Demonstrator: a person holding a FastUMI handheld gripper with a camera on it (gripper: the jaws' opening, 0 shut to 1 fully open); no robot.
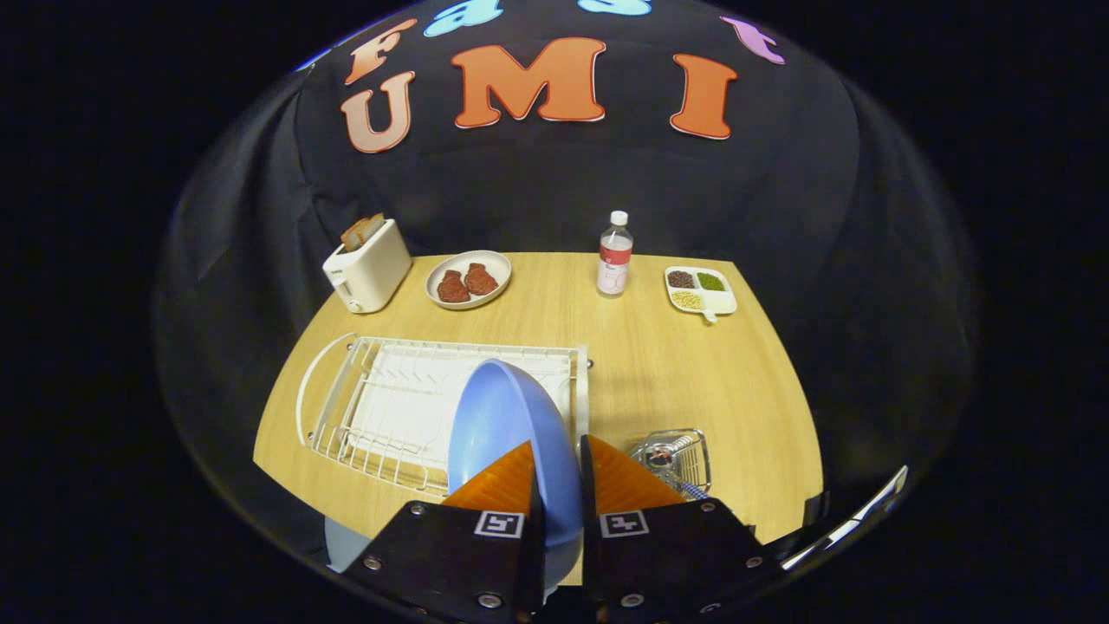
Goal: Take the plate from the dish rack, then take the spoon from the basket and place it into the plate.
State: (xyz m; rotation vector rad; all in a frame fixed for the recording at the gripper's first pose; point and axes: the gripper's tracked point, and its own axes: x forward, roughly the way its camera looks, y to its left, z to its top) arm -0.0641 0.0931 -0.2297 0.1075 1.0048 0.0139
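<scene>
My gripper [560, 464] is shut on the rim of a light blue plate [502, 425]. The plate stands on edge between the two fingers and hangs above the near right part of the white wire dish rack [390, 407], lifted off it. A small wire basket [680, 455] sits on the wooden table just right of my fingers. It holds a spoon [663, 455] with a blue-patterned handle poking out toward me. The plate hides part of the rack behind it.
Along the table's far side stand a white toaster [368, 269] with bread, a white plate of meat [468, 279], a water bottle [614, 256] and a divided white dish of beans [700, 290]. Bare tabletop [693, 373] lies between the rack and the right edge.
</scene>
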